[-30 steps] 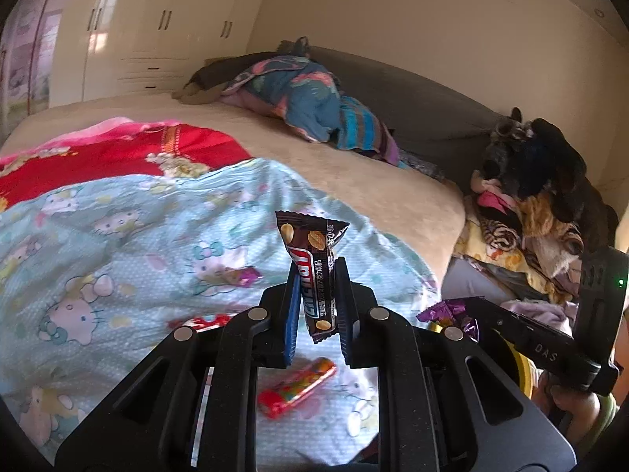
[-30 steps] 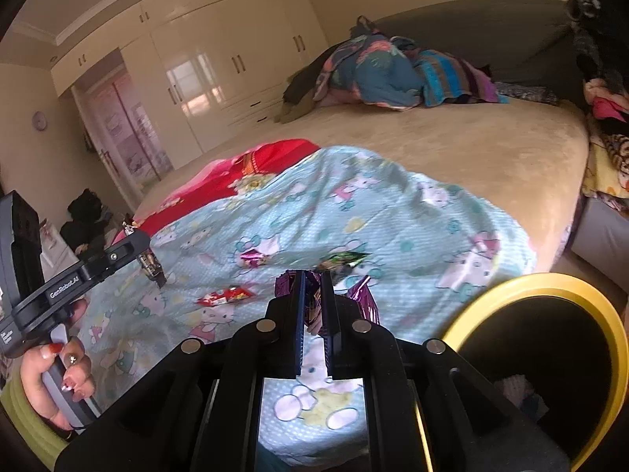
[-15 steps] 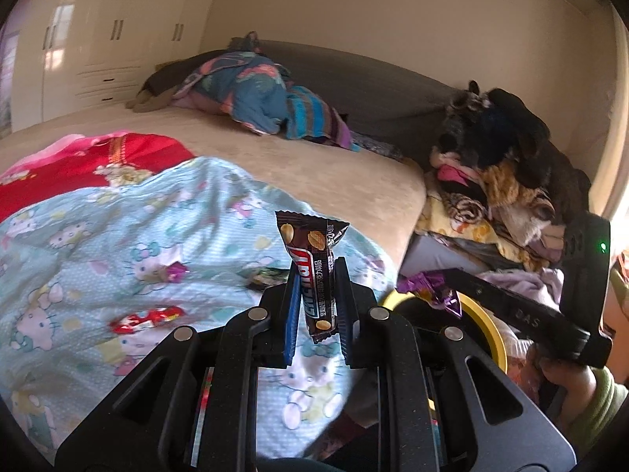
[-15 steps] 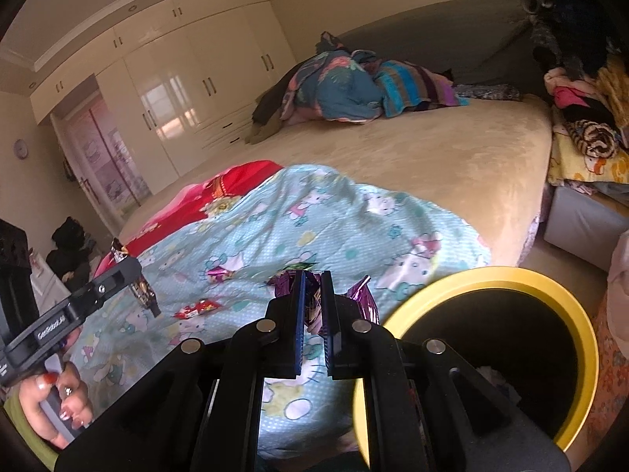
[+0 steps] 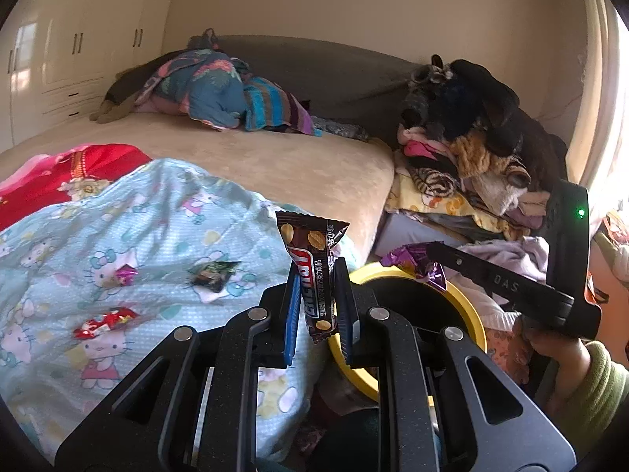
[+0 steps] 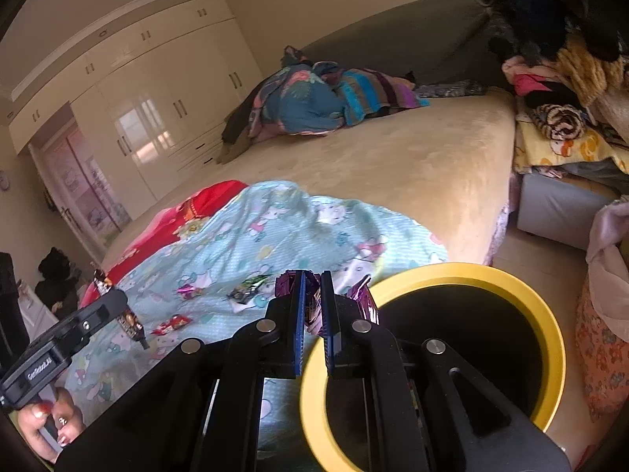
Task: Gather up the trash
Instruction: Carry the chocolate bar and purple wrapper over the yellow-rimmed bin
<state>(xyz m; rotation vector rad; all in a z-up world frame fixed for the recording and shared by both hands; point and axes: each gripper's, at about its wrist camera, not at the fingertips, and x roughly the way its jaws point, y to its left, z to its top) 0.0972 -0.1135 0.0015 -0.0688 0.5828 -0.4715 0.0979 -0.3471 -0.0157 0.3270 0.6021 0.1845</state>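
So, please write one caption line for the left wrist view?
Left gripper holds a brown snack wrapper upright near the yellow-rimmed bin, beside the bed.

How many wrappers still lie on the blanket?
3: a red wrapper nearest, a pink wrapper beyond it, a green-black wrapper to the right. Folds may hide more.

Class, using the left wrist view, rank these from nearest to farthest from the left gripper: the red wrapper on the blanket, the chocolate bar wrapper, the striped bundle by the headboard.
1. chocolate bar wrapper, in the left gripper.
2. red wrapper, lower left, on the blanket.
3. striped bundle, far end of the bed.
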